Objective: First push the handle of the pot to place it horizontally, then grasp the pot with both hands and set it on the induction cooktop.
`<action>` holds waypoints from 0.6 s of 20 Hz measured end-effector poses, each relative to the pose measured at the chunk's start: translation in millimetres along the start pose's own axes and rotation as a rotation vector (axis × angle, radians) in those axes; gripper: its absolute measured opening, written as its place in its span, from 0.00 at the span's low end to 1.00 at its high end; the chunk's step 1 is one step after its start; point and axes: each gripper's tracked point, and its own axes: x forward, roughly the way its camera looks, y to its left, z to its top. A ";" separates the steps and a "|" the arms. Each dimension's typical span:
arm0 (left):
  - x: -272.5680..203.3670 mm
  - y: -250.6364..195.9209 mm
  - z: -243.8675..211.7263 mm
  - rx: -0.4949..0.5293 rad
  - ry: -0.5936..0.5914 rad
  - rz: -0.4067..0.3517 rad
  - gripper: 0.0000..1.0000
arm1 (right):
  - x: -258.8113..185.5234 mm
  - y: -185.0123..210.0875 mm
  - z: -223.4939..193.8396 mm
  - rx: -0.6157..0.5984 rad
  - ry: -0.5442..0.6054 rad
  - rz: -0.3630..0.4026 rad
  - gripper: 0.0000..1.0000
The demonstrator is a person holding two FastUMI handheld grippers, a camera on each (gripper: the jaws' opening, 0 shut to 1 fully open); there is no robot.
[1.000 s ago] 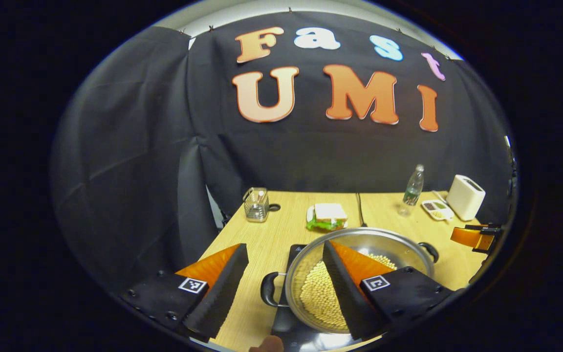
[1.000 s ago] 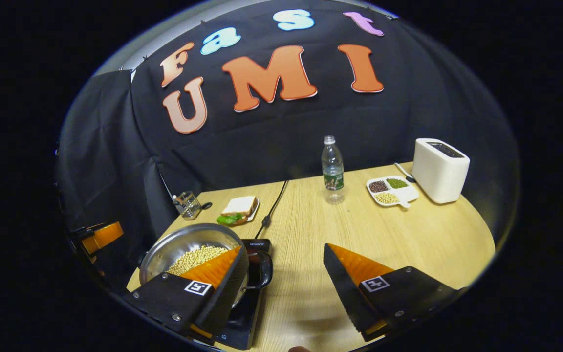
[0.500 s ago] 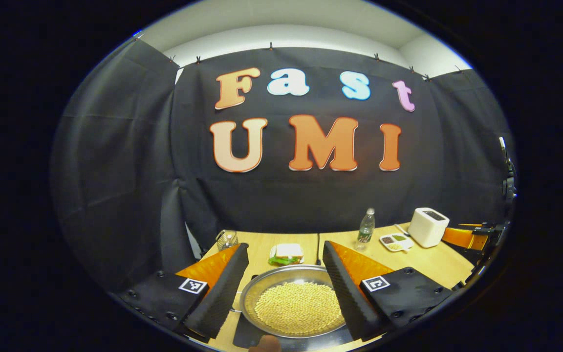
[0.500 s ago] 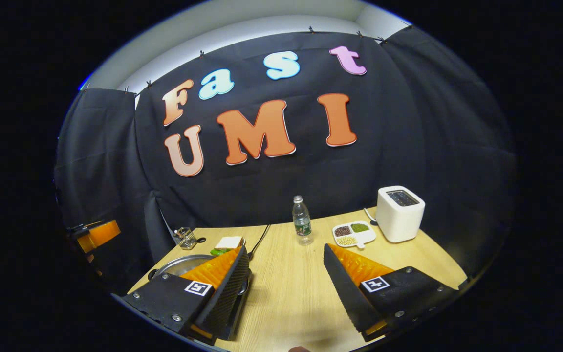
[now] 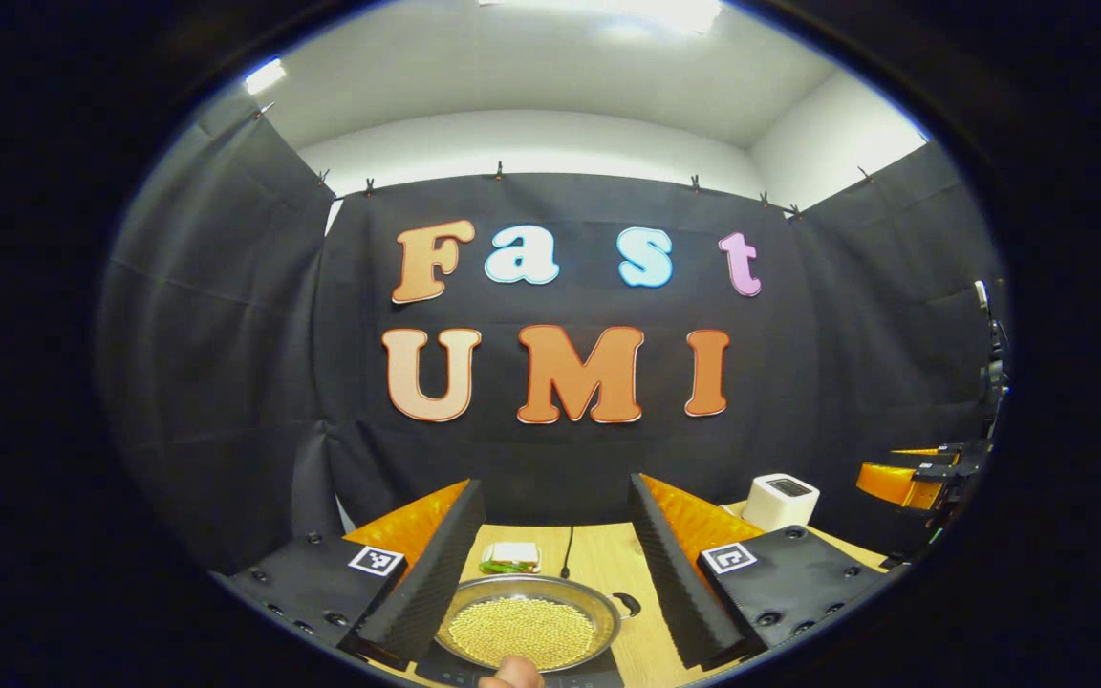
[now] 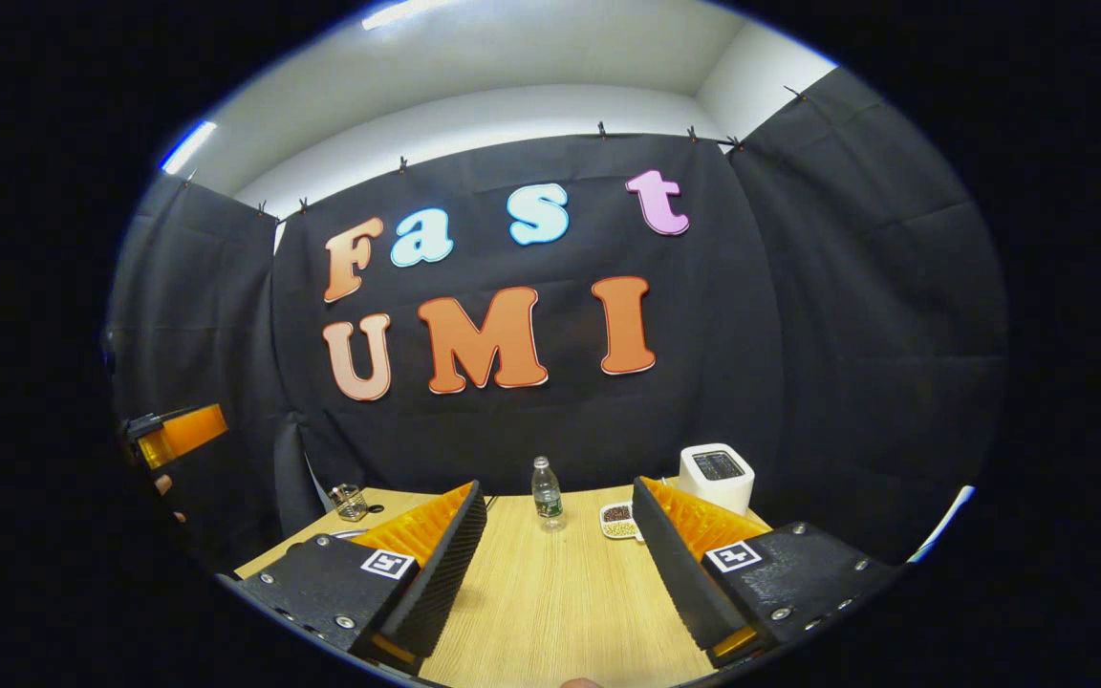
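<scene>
Holding beans (image 5: 522, 631), steel pot (image 5: 601, 612), cooktop (image 5: 608, 675)

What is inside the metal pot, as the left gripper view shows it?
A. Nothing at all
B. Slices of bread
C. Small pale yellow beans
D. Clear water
C: the pot holds a layer of small pale yellow beans covering its bottom, seen between the open fingers of the left gripper.

The pot (image 5: 531, 626) is partly hidden behind a finger (image 5: 417, 597); the induction cooktop (image 5: 522, 677) is cut off by the lower edge.
</scene>
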 end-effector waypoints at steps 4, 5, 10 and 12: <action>-17.6 -27.7 3.6 -0.015 0.006 -0.053 0.98 | -26.7 -20.4 17.8 0.001 -0.055 -0.030 0.95; -23.2 -32.9 3.1 -0.014 0.009 -0.061 0.97 | -32.2 -21.7 20.1 0.008 -0.063 -0.029 0.95; -39.6 -38.5 5.4 -0.046 0.018 -0.090 0.98 | -50.6 -27.9 21.1 0.002 -0.074 -0.029 1.00; -43.8 -36.3 5.4 -0.039 0.016 -0.085 0.98 | -52.3 -31.1 22.5 0.001 -0.077 -0.037 0.95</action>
